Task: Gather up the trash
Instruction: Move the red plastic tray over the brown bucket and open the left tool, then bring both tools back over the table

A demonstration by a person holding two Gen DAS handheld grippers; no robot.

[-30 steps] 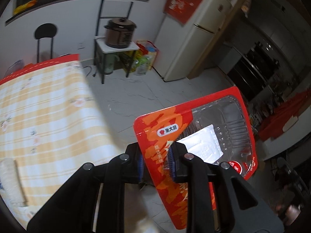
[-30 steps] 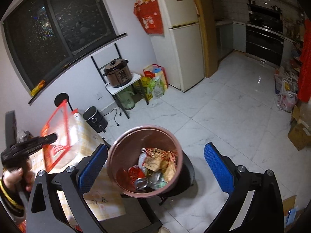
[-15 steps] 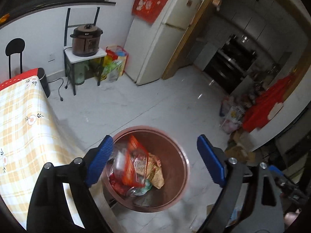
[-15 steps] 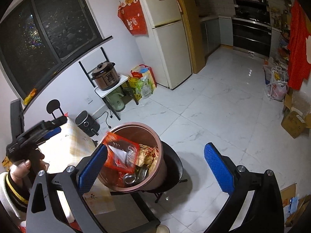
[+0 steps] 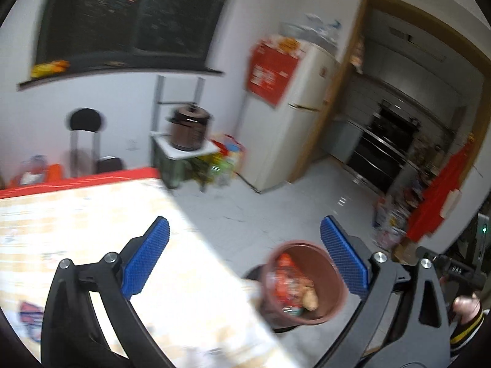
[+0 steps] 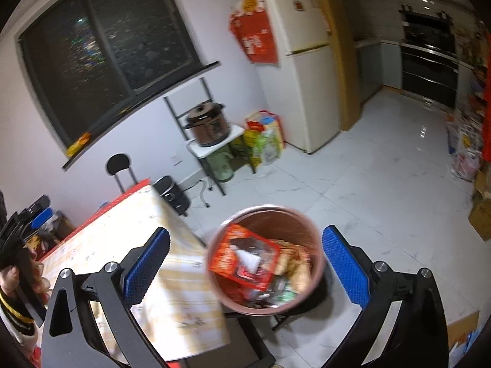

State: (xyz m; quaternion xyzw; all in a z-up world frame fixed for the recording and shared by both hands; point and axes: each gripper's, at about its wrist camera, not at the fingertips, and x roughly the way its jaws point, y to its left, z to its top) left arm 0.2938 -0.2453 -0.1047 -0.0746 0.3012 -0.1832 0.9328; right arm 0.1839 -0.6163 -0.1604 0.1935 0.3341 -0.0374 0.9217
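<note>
Kitchen floor: bin [image 6: 265,260] holds red packet [image 6: 245,256]; left claw [image 5: 245,260] just opened, empty; right claw [image 6: 245,263] spread, empty.

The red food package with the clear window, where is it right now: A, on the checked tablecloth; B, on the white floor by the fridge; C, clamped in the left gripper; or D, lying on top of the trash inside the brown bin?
D: the red food package lies on the other trash inside the brown bin, and the left gripper stands open and empty, its jaws having just opened.
</note>
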